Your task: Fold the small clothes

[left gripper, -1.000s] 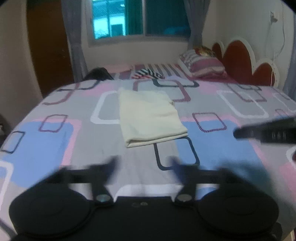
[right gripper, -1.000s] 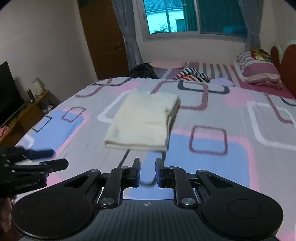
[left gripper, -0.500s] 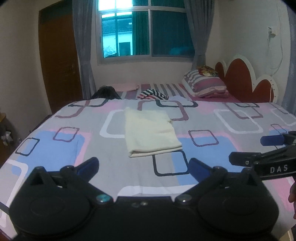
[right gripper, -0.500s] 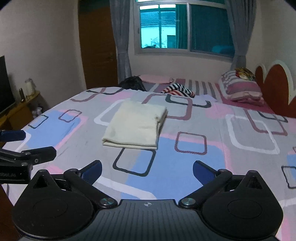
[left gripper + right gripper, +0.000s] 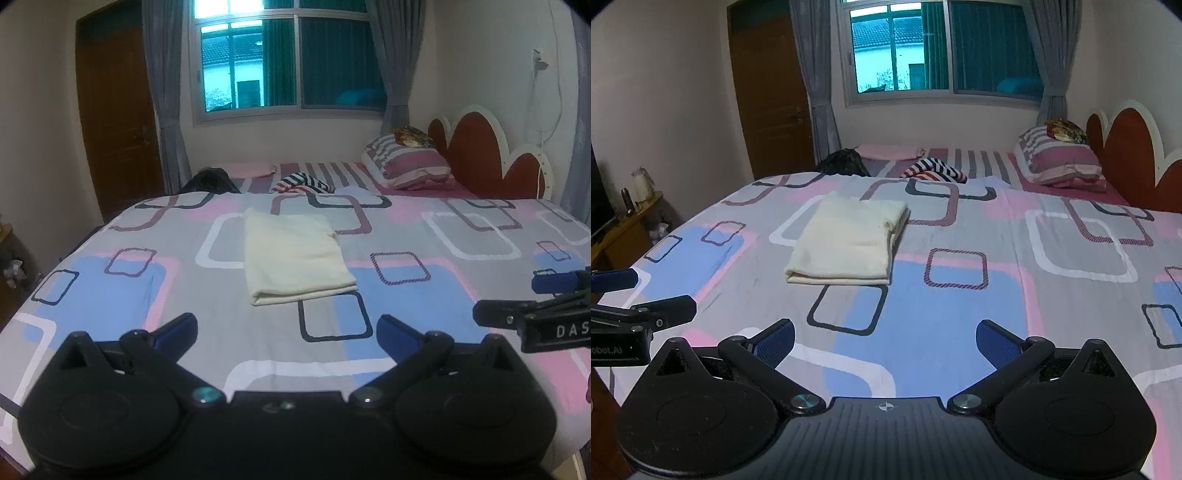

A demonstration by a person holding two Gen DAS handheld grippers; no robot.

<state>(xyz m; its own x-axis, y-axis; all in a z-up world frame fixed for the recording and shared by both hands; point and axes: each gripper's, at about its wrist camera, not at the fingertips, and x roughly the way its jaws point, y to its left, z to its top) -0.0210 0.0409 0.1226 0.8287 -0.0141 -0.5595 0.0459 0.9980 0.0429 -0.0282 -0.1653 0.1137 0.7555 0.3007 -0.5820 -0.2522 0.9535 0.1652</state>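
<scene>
A cream cloth (image 5: 295, 254) lies folded into a flat rectangle on the patterned bedspread; it also shows in the right wrist view (image 5: 849, 240). My left gripper (image 5: 286, 328) is open and empty, held back near the bed's front edge. My right gripper (image 5: 884, 339) is open and empty, also held back from the cloth. Each gripper shows at the edge of the other's view: the right gripper (image 5: 535, 299) and the left gripper (image 5: 639, 295).
A striped garment (image 5: 934, 170) and a dark garment (image 5: 844, 162) lie at the far side of the bed. Striped pillows (image 5: 1060, 158) rest by the red headboard (image 5: 1126, 147). A wooden side table (image 5: 624, 229) stands at the left. The bedspread (image 5: 960, 295) stretches wide.
Both grippers have opened wide and pulled back and up from the folded cloth. The cloth has stayed in place.
</scene>
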